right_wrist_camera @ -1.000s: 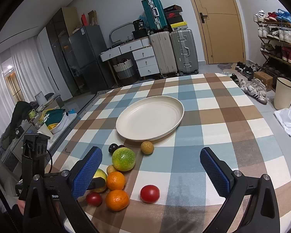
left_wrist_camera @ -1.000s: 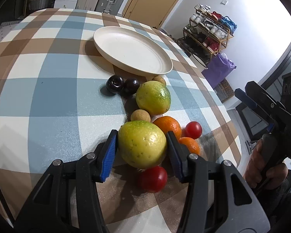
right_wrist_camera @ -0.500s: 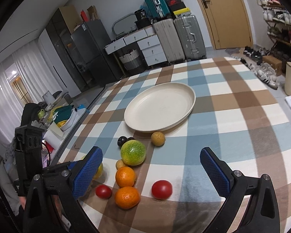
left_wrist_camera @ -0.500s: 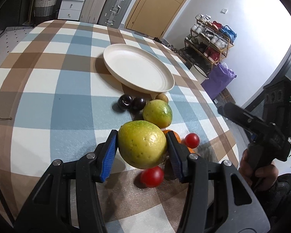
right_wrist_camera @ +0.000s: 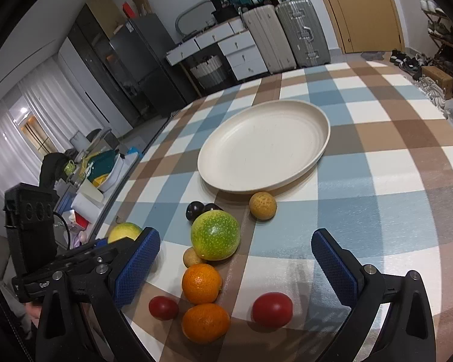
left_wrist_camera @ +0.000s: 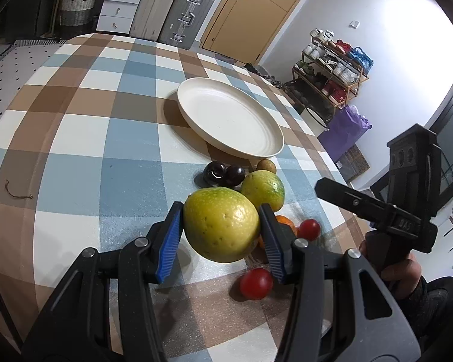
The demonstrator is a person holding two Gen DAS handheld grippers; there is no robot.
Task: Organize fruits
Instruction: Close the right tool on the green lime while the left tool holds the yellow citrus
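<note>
Lifted off the checked cloth (left_wrist_camera: pixel 126 181) since a second ago, the yellow-green fruit (left_wrist_camera: pixel 221 223) is now held above the pile, clamped between the blue pads (left_wrist_camera: pixel 169 242) of the left gripper (left_wrist_camera: pixel 222 241); the plate (left_wrist_camera: pixel 229 117) is seen farther off than before. The right gripper (right_wrist_camera: pixel 235 267) has been lowered toward the pile, and its jaws are spread wide with nothing between them. The plate is bare and lies beyond the fruit, just past a small tan fruit (right_wrist_camera: pixel 262 205) that sits near its rim. Between the held fruit and the plate stand a second green fruit (right_wrist_camera: pixel 216 235) and two dark plums (right_wrist_camera: pixel 194 209), touching each other. On the cloth are counted, from the right wrist view: one green fruit, two oranges (right_wrist_camera: pixel 201 282), two tan fruits, two plums and two red tomatoes (right_wrist_camera: pixel 271 304). The second tan fruit (right_wrist_camera: pixel 191 256) is wedged between the green fruit and the upper orange. A small bent hook (left_wrist_camera: pixel 16 191) lies apart on the cloth at the left. Suitcases (right_wrist_camera: pixel 302 34), drawers (right_wrist_camera: pixel 241 51) and a shoe rack (left_wrist_camera: pixel 332 72) are seen behind the table.
</note>
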